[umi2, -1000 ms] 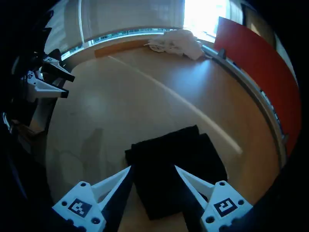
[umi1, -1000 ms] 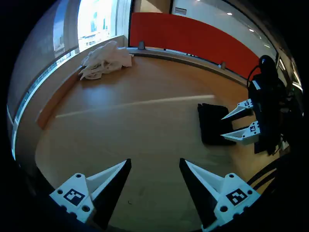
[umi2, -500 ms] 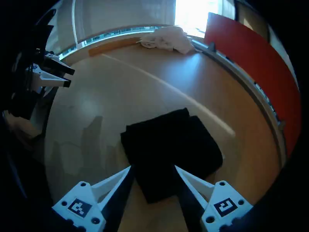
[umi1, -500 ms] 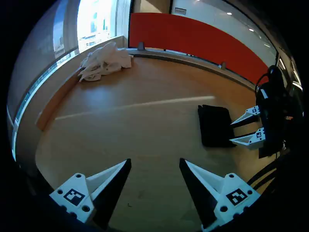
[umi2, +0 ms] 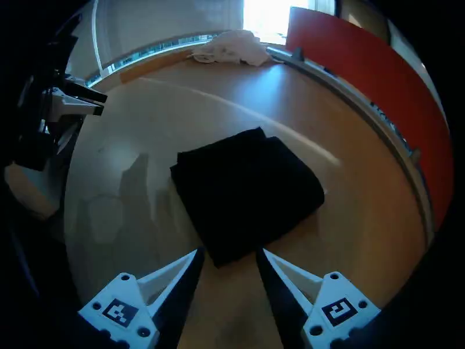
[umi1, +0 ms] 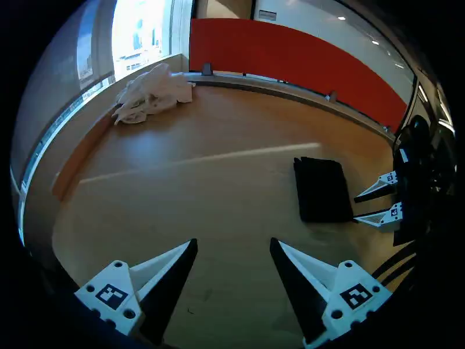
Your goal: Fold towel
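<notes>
A black towel lies folded into a flat rectangle on the wooden table. My right gripper is open just short of it, the towel's near corner lying right at the fingertips, with nothing pinched. In the left gripper view the same towel lies to the right, and the right gripper stands at its near-right edge, held by a dark-sleeved arm. My left gripper is open over bare wood, well away from the towel. It also appears at the far left of the right gripper view.
A heap of crumpled white towels sits at the table's far corner by the window, also seen in the right gripper view. A red panel runs along the table's back edge. Bare wood stretches between the grippers.
My right gripper has drawn back off the black towel, so the towel now lies wholly ahead of its fingertips. The left gripper has barely moved.
</notes>
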`<control>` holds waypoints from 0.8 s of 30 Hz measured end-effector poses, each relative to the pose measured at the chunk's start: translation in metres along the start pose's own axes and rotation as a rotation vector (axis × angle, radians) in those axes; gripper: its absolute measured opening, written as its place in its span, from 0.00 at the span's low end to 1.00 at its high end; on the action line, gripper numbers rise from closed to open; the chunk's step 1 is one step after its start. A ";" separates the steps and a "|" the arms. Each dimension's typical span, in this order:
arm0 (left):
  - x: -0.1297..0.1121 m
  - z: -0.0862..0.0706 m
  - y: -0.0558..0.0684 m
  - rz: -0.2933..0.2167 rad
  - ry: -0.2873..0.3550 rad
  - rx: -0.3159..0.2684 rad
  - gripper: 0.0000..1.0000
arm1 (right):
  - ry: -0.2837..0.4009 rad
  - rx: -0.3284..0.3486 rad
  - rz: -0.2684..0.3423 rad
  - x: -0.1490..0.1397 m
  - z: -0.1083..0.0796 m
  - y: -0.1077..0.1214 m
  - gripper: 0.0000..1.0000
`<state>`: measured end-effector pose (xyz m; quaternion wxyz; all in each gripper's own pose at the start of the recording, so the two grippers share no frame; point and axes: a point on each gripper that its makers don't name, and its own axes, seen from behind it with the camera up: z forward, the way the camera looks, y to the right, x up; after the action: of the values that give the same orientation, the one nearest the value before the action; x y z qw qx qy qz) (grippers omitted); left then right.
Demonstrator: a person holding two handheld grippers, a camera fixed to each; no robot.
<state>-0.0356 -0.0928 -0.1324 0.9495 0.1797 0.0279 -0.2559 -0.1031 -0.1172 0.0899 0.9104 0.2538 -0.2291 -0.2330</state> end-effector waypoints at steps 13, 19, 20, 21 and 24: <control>0.000 0.002 0.005 0.004 -0.003 -0.004 0.92 | -0.008 -0.009 0.030 -0.012 0.017 -0.005 0.54; 0.002 0.002 0.006 0.007 0.001 -0.007 0.92 | -0.008 -0.016 0.044 -0.016 0.021 -0.006 0.34; 0.002 0.002 0.006 0.007 0.002 -0.006 0.92 | -0.008 -0.016 0.046 -0.016 0.021 -0.006 0.33; 0.002 0.002 0.006 0.007 0.003 -0.006 0.92 | -0.008 -0.016 0.048 -0.017 0.021 -0.007 0.33; 0.003 0.002 0.006 0.006 0.004 -0.007 0.92 | -0.005 -0.016 0.055 -0.017 0.021 -0.007 0.30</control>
<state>-0.0303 -0.0902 -0.1292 0.9508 0.1772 0.0301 -0.2524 -0.1294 -0.1208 0.0967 0.9179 0.2393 -0.2365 -0.2105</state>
